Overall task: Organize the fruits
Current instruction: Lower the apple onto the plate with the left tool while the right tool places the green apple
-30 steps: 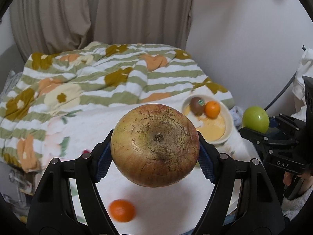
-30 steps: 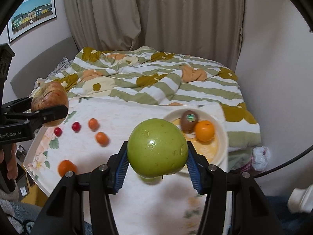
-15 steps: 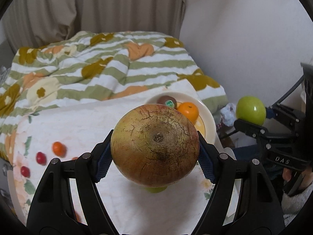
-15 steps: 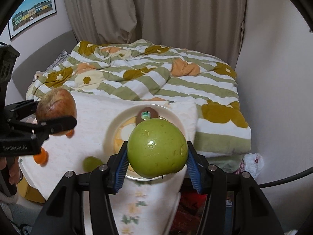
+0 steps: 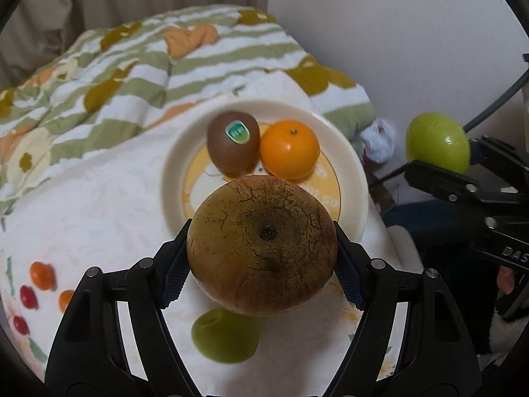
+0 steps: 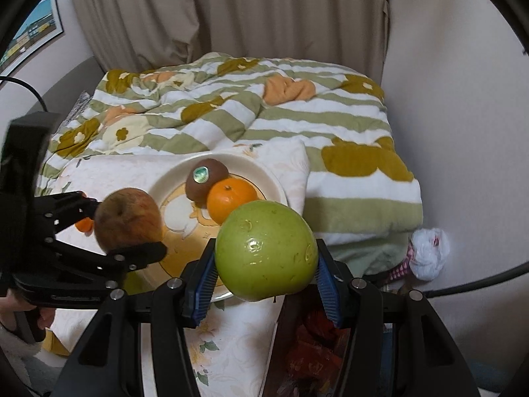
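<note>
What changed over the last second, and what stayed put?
Both grippers carried their fruit toward the cream round plate: the left gripper with the russet brown apple, the right gripper with the shiny green apple. Neither grip changed; the kiwi and orange stayed put.

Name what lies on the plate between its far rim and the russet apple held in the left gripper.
A kiwi and an orange, side by side, in the left wrist view.

A home bedroom. Shown by a bed under a striped, flower-patterned quilt (image 6: 251, 112), beige curtains (image 6: 251, 13) hanging behind it, a framed picture (image 6: 29, 38) on the pale wall, and a plate (image 5: 353, 178) of fruit set on a white floral cloth (image 5: 99, 205) at the near end.
</note>
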The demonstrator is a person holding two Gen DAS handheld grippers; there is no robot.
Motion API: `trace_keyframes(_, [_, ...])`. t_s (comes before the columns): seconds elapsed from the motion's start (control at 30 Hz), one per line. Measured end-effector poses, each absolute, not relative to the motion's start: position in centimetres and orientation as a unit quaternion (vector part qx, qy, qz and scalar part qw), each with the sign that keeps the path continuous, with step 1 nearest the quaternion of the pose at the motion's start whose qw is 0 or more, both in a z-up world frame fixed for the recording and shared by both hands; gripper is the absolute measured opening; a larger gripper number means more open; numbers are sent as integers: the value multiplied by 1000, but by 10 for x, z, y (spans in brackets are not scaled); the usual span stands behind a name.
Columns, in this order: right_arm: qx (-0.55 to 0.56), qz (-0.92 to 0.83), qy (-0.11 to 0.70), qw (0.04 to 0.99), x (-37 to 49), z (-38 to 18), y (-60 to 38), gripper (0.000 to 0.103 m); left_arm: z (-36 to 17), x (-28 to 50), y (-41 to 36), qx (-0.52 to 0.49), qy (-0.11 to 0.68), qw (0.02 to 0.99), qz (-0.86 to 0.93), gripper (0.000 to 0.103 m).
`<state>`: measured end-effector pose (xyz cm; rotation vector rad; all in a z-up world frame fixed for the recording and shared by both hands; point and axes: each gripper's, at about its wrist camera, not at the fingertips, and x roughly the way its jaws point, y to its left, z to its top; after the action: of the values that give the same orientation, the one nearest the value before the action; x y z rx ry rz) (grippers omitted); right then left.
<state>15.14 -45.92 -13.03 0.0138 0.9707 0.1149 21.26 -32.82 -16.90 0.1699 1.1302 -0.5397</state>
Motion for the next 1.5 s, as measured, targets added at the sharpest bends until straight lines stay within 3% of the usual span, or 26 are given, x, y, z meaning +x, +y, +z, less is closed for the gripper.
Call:
trace_keyframes(0.6, [51,11,477,878,143,-143,-473,51,-210,221,-359,143,552,770,-285,84])
trace_keyframes(0.63, [52,10,476,878,142,-142,-474,51,-208,221,-358,140,548,774,-286,85])
trace_keyframes(0.7, [52,11,474,879,141,-142,-474,51,-199,219,-355,129,533,784,-290,102])
trace_keyframes(1.5, [-23,110,454,884,156,-140,-452,51,-126,185,-256,45,491,854,-167,103])
